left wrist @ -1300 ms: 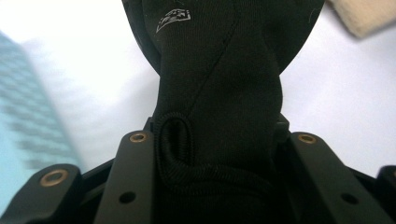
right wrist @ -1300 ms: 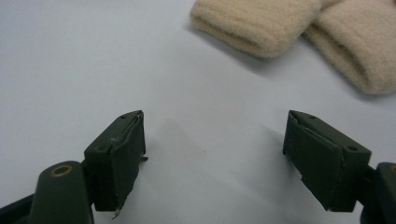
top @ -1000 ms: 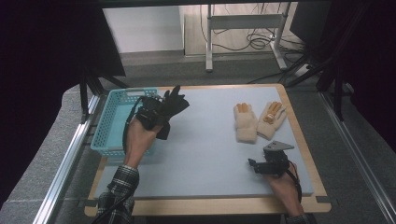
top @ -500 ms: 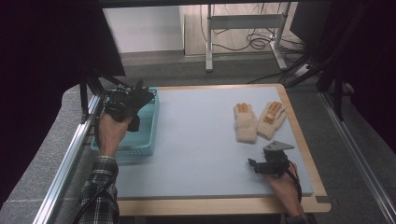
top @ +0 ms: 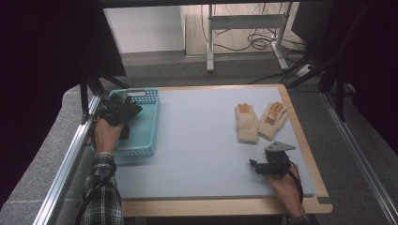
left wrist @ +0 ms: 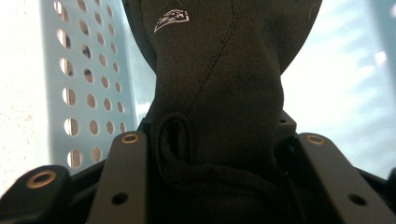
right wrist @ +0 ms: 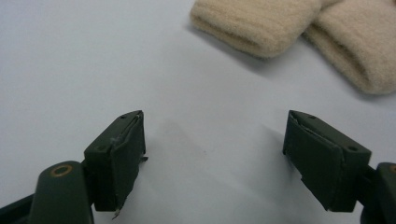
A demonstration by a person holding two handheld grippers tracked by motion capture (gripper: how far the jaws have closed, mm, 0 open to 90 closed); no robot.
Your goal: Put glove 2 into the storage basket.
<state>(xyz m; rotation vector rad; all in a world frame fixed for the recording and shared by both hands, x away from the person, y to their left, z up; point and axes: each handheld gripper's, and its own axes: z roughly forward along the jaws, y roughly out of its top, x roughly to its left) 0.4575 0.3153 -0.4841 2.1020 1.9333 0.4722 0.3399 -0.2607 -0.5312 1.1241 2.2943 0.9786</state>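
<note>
My left gripper (top: 117, 111) is shut on a black glove (top: 126, 110) and holds it over the light-blue perforated basket (top: 145, 123) at the table's left edge. In the left gripper view the black glove (left wrist: 219, 84) is pinched between the jaws, with the basket wall (left wrist: 88, 79) behind it. A pair of cream gloves (top: 259, 121) with orange fingertips lies flat at the right of the mat. Near the front right my right gripper (top: 256, 168) rests open on the mat, jaws empty. The cream cuffs (right wrist: 299, 28) lie just beyond its open jaws (right wrist: 215, 154).
A pale grey mat (top: 202, 140) covers the wooden table (top: 220, 206). A metal rail (top: 70, 154) runs along the left side. Beyond the far edge stand a desk frame and cables (top: 248, 37) on the floor.
My left gripper carried the black glove leftward from the mat beside the basket to over the basket. The right gripper and the cream gloves stayed put.
</note>
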